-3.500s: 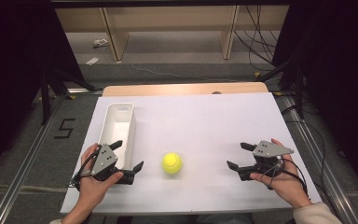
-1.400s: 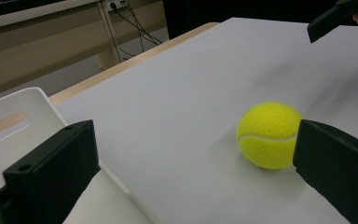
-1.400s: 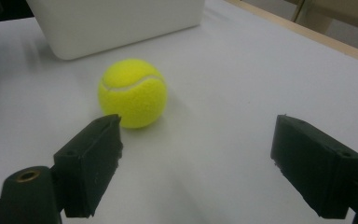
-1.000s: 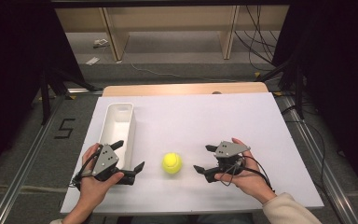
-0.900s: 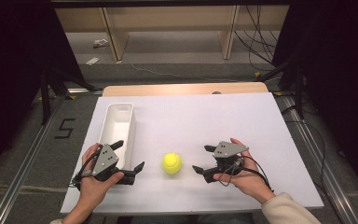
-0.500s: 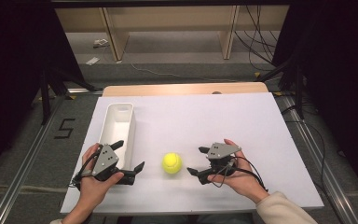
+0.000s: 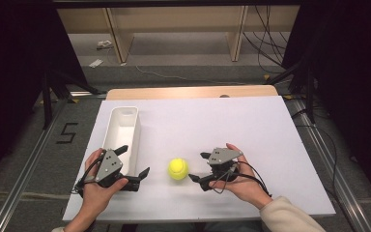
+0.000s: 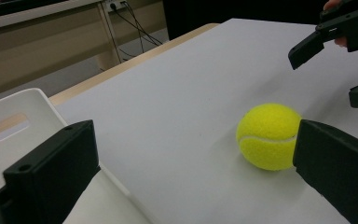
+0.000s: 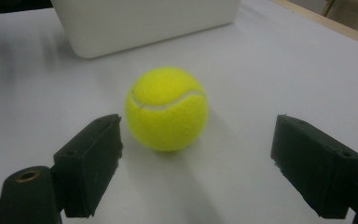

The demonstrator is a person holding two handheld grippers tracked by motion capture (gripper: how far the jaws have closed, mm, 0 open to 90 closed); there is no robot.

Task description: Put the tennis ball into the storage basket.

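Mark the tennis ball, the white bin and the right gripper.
tennis ball [image 7: 178, 168], high view, centre of the felt.
white bin [image 7: 136, 126], high view, right rim.
right gripper [image 7: 199, 166], high view, midway between its open fingertips.

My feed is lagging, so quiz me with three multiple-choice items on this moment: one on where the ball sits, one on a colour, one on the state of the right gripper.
1. Where is the ball?
A. inside the white bin
B. on the white table top between the two grippers
C. on the floor

2. What colour is the ball?
A. yellow-green
B. red
C. blue

3. How is the right gripper?
A. shut on the ball
B. open, with the ball just ahead of its jaws
C. shut and empty

Answers:
1 B: the high view shows it on the table, with the left gripper on one side and the right gripper on the other, outside the bin.
2 A: both gripper views show a yellow-green felt ball with a pale seam.
3 B: the right gripper view shows its jaws spread wide, neither touching the ball.
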